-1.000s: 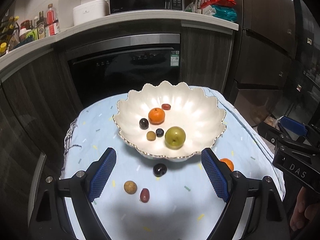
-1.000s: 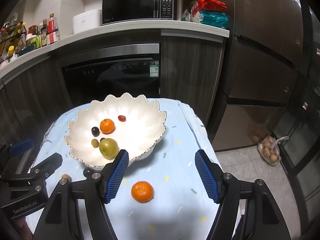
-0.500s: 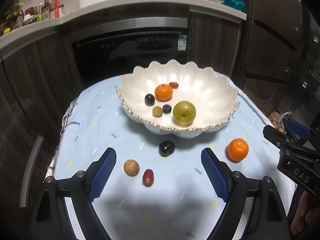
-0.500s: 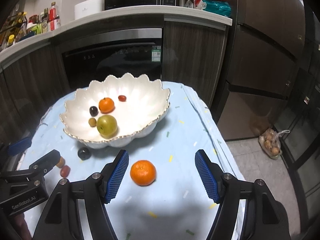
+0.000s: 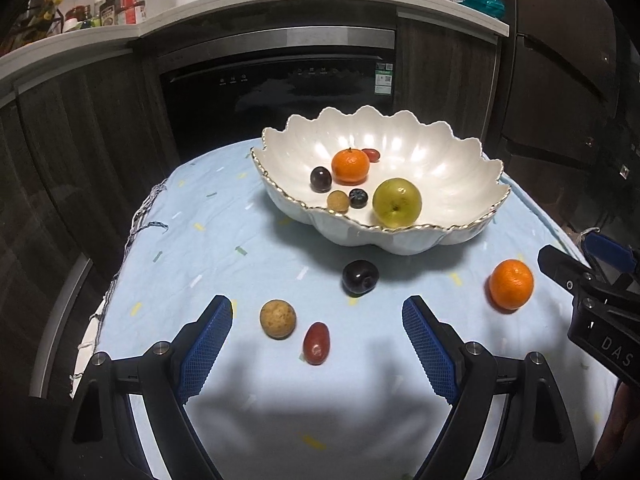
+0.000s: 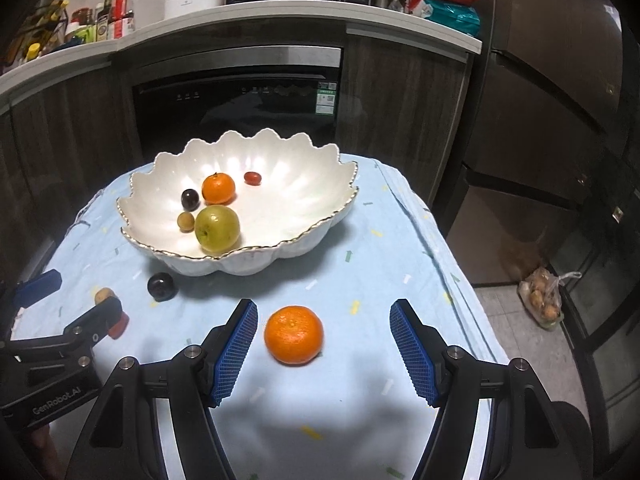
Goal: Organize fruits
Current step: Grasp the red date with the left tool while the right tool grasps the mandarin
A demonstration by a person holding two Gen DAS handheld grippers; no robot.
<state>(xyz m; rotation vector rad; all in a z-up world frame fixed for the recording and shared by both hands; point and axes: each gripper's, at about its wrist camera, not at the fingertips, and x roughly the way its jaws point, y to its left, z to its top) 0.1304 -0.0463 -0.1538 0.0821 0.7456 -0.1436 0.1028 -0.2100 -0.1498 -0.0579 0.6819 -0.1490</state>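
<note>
A white scalloped bowl (image 5: 460, 184) (image 6: 304, 200) on the blue cloth holds a green apple (image 5: 397, 202), a tangerine (image 5: 350, 166), a dark plum, a tan longan, a blueberry and a red date. Loose on the cloth lie a tan longan (image 5: 277, 319), a red date (image 5: 316, 343) and a dark plum (image 5: 360, 277). My left gripper (image 5: 318, 322) is open just above the longan and date. A loose tangerine (image 6: 293, 340) (image 5: 511, 284) lies between the open fingers of my right gripper (image 6: 324, 322), left of centre, untouched.
The small table (image 6: 400, 264) with the light blue cloth stands before a dark built-in oven (image 5: 280, 92) and cabinets. A counter (image 6: 280, 16) behind carries bottles, a microwave and bags. A plastic bag of fruit (image 6: 544, 300) sits on the floor at the right.
Both grippers have sunk toward the table. The loose fruits now lie closer between the fingers, and the bowl has shifted up in both views. The jaws have kept their width.
</note>
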